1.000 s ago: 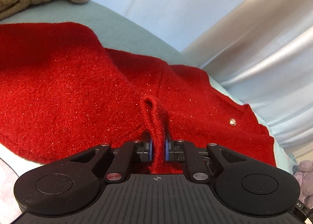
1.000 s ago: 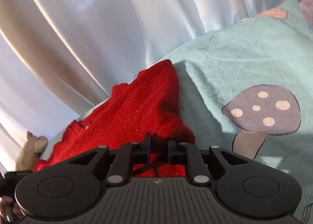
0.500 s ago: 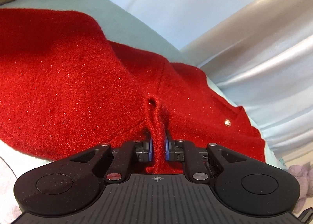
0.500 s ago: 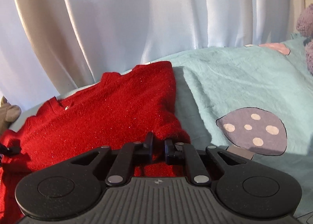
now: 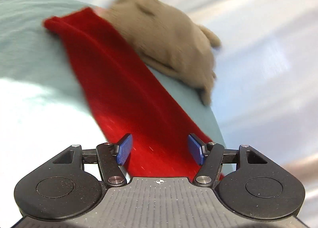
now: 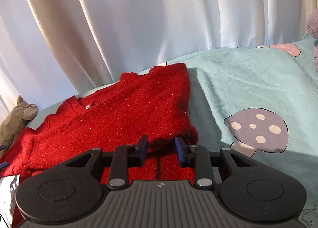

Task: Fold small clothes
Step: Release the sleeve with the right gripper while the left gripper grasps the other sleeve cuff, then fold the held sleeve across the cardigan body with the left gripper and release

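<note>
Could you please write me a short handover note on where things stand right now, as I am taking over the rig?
Left gripper: jaws opening, nothing pinched; a strip of the red sweater lies under the gap, likely a sleeve. That view is motion-blurred.
Right gripper: jaws opening above the sweater's near edge, pads clear of the knit.
The sweater lies on the teal blanket, partly folded, with a brown plush toy touching its far end and the curtain behind.
Done: one fold appears laid and both grips let go.
Left: fold in the loose strip, then finish and flatten the bundle.
</note>
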